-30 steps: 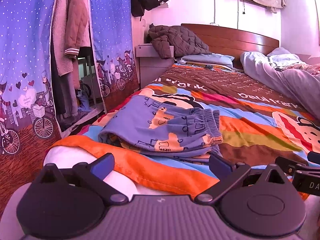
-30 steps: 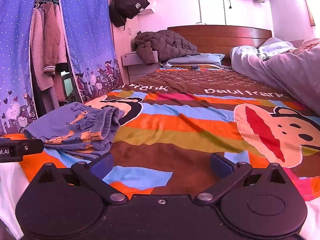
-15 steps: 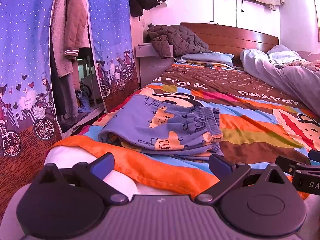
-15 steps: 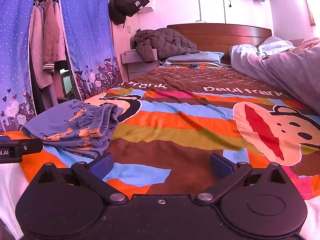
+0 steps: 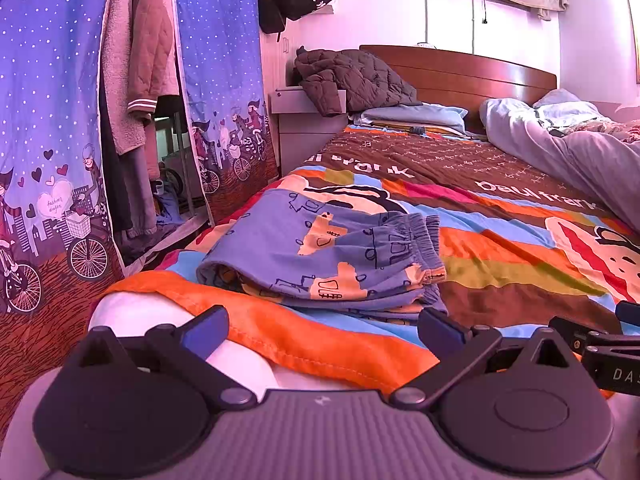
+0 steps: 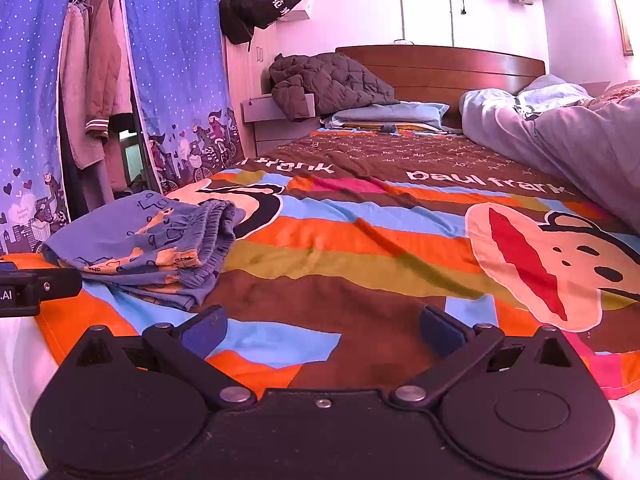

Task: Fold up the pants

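Observation:
The blue pants with orange cartoon prints lie folded into a compact stack on the striped bedspread, near the bed's front left corner. They also show in the right wrist view at the left. My left gripper is open and empty, just short of the stack, over the bed's edge. My right gripper is open and empty, to the right of the pants, over bare bedspread. Part of the right gripper shows at the right edge of the left wrist view.
The striped bedspread covers the bed. A grey duvet is bunched at the far right. A brown jacket lies on the nightstand by the wooden headboard. A blue curtained wardrobe with hanging clothes stands at the left.
Both grippers have drifted slightly; the pants look a little lower and nearer in both views. The pants lie as before. Both grippers stay open.

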`<action>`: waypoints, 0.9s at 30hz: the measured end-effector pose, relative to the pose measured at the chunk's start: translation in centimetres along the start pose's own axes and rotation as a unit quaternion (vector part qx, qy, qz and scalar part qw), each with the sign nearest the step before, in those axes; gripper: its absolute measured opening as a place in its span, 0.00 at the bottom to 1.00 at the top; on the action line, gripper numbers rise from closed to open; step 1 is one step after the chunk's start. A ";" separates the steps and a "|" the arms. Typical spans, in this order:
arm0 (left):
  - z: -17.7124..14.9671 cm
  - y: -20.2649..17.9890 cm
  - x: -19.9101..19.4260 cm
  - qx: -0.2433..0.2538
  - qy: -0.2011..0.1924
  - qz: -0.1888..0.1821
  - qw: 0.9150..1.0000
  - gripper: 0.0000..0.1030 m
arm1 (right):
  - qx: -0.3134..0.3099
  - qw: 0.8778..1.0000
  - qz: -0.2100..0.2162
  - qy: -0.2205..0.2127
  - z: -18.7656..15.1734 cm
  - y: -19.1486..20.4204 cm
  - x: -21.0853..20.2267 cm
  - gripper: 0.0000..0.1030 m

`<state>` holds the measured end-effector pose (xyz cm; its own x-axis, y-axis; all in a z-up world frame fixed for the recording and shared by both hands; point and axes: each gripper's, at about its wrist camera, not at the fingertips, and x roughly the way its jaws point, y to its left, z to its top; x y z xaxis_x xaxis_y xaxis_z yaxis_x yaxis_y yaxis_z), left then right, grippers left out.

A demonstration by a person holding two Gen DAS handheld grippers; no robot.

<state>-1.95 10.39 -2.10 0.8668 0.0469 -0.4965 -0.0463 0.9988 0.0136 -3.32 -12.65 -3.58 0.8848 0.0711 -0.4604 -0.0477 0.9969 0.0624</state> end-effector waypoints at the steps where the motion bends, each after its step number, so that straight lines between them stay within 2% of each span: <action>1: 0.0 0.0 0.0 0.000 0.000 0.000 1.000 1.00 | 0.000 1.000 0.000 0.000 0.0 0.0 0.0 0.99; 27: 0.0 -0.1 0.0 0.001 0.000 0.000 1.000 1.00 | -0.011 1.000 -0.003 0.005 -0.4 -0.2 -0.1 0.99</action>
<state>-1.97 10.31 -2.05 0.8665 0.0472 -0.4969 -0.0458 0.9988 0.0149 -3.54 -12.83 -3.88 0.8810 0.0645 -0.4688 -0.0518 0.9979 0.0401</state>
